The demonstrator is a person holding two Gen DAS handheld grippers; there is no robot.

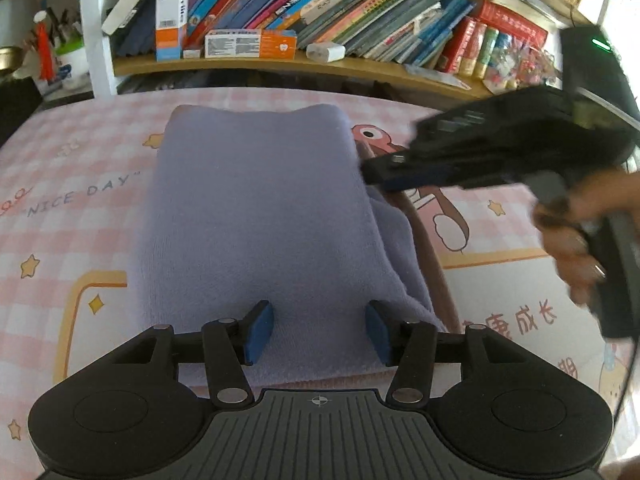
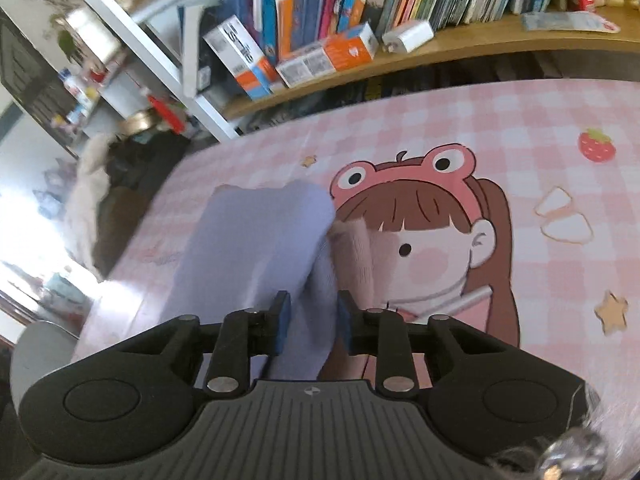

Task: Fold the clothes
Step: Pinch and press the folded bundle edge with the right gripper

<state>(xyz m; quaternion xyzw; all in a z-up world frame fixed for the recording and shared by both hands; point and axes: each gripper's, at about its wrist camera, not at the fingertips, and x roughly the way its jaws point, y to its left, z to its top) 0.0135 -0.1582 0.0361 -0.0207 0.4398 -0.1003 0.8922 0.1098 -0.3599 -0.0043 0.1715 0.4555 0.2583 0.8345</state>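
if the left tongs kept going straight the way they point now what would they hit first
Most likely the folded lavender knit garment: the left tongs stand open just above its near end, tilted down at it, nothing between. Depth is hard to judge.

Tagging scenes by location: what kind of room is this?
Likely a child's study or bedroom at home: a bookshelf packed with children's books behind a desk with a pink cartoon mat, lavender garment on it.

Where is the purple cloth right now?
The purple cloth lies folded on the pink checked mat, centre of the left wrist view, just left of the cartoon girl.
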